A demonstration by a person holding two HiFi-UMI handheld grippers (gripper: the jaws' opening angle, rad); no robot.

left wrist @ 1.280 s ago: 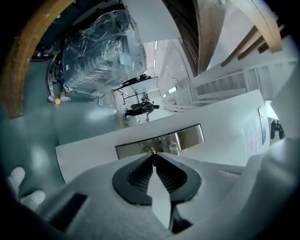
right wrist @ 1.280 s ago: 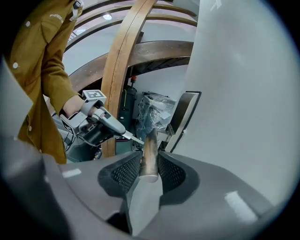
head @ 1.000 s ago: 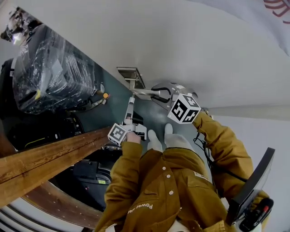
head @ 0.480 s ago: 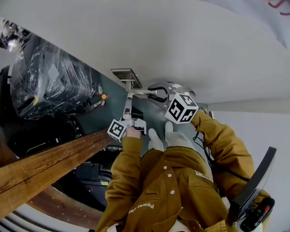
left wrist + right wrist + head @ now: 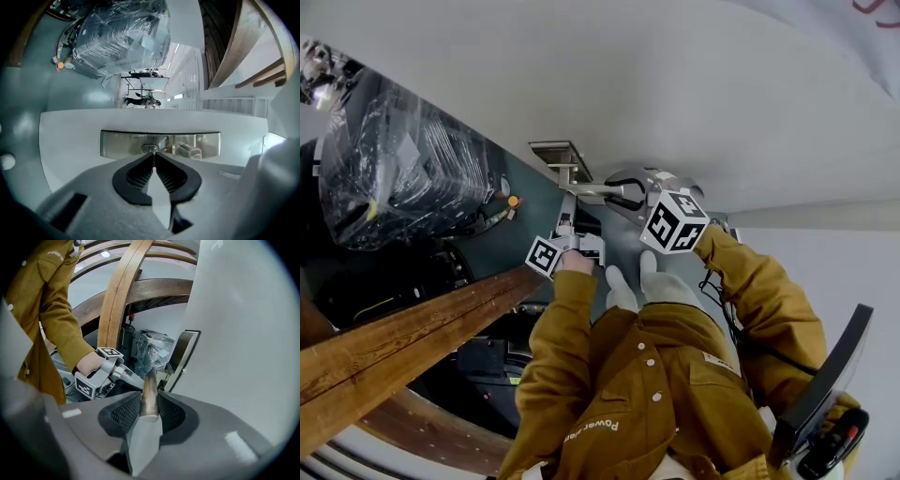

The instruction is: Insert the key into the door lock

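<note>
- At the far left of the head view, a wrapped bundle stands well apart from the work and has no part in it.
- The left gripper points at the edge of the door. Its jaws are almost together, pinched on the key. Only a thin edge of the key shows between the pads.
- The key tip is at the keyhole in the lock plate. I cannot tell whether it has already entered.
- I judge the key to be small, light, stiff and smooth, so it may twist or slip between the pads. It is best held flat on its head, with the blade free and in line with the slot.
- To the right, the right gripper is clamped on the metal handle, which probably keeps the door from swinging.
- Only the left gripper view shows the key and the keyhole. In the head view they are too small to see, but that view shows how the two grippers stand to each other. The right gripper view alone shows the grip on the handle, and it also shows the left gripper from the side.
</note>
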